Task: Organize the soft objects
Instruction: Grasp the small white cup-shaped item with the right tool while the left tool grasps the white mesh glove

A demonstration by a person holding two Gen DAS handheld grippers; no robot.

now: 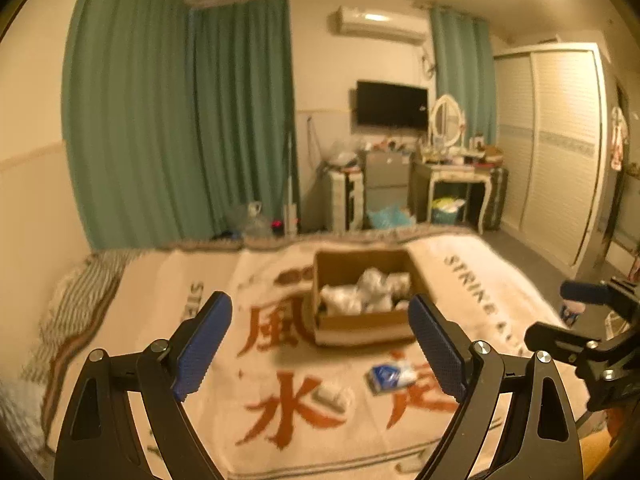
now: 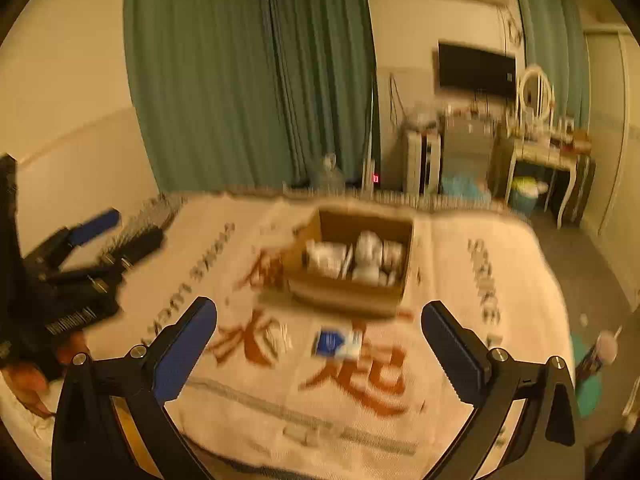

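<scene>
Both grippers hung empty above a blanket (image 1: 168, 300) spread over a bed, the left gripper (image 1: 320, 344) and the right gripper (image 2: 320, 348) each with jaws spread wide and nothing between the blue pads. A cardboard box (image 1: 360, 326) sat open in the middle of the blanket, already packed with white soft bundles (image 1: 368, 292), apparently the collecting point for the job. 2 items lay loose just in front of it: a blue-and-white pack (image 1: 390, 376) and a small white roll (image 1: 330, 396), probably next to go in. The left view caught the right tool's black frame at its right edge; the right view showed the left tool at its left edge, plus a green object on the floor beside the bed that the left view missed.
</scene>
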